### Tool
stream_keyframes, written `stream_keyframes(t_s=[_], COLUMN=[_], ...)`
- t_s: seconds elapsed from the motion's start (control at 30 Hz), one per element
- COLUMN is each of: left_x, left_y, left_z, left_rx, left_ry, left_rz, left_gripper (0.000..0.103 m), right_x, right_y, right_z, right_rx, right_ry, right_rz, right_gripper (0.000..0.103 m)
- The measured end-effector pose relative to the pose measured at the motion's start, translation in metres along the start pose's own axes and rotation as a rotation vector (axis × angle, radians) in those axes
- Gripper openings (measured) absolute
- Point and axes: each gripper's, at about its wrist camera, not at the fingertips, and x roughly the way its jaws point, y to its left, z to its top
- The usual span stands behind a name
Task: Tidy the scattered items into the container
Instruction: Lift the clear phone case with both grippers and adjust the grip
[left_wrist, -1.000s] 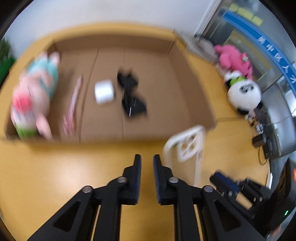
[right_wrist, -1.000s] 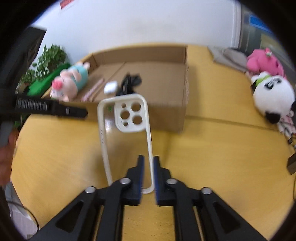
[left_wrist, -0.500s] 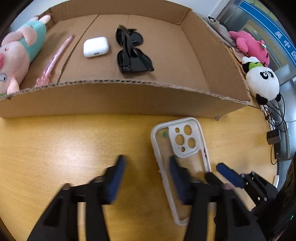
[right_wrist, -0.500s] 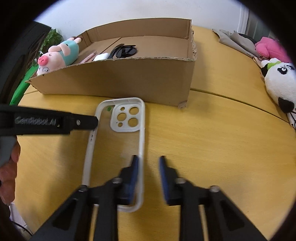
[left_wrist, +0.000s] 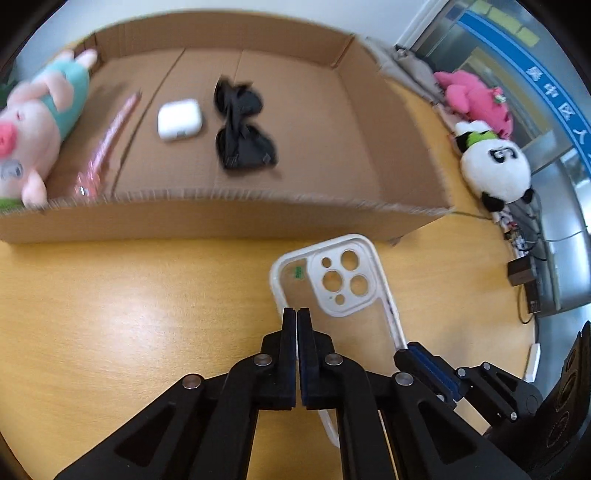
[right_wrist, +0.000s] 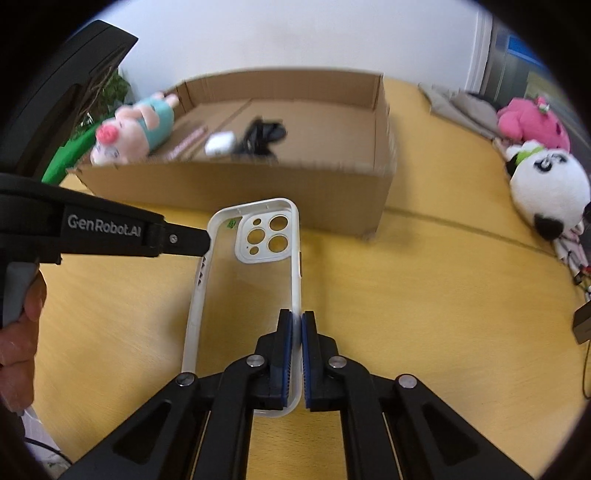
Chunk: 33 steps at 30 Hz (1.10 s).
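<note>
A clear phone case with a white rim (left_wrist: 343, 284) (right_wrist: 255, 266) is held above the yellow table, just in front of the cardboard box (left_wrist: 221, 218) (right_wrist: 236, 188). My right gripper (right_wrist: 296, 325) (left_wrist: 424, 360) is shut on the case's right rim. My left gripper (left_wrist: 296, 325) (right_wrist: 199, 242) is shut on the case's left rim. Inside the box lie a pink pig plush (left_wrist: 33, 122), a pink wrapped stick (left_wrist: 103, 147), a white earbuds case (left_wrist: 179, 120) and black sunglasses (left_wrist: 240, 129).
A panda plush (left_wrist: 495, 166) (right_wrist: 546, 184) and a pink plush (left_wrist: 476, 99) (right_wrist: 532, 122) sit on the table right of the box. Cables and a black adapter (left_wrist: 521, 271) lie at the far right edge. A green plant (right_wrist: 103, 96) stands behind the box's left end.
Both grippers were open around the lying case half a second ago; both have now shut on its rims. The case has risen off the table.
</note>
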Motion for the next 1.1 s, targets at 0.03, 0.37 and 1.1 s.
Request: stream_keyframes(t_s=[0.03, 0.37, 1.1], left_x=[-0.006, -0.026, 0.044], left_y=[-0.002, 0.002, 0.025], left_z=[0.002, 0.02, -0.01], left_rx=[0.007, -0.026, -0.131], left_ry=[-0.011, -0.003, 0.184], left_rz=[-0.007, -0.032, -0.048], left_gripper=[0.0, 0.005, 0.006], right_x=[-0.007, -0.012, 0.019], right_y=[0.002, 0.005, 0.008], right_z=[0.004, 0.015, -0.021], right_rx=[-0.004, 0.008, 0.049], right_ry=[-0.018, -0.019, 0.1], right_rz=[-0.004, -0.019, 0.029], right_gripper=[0.004, 0.004, 0.005])
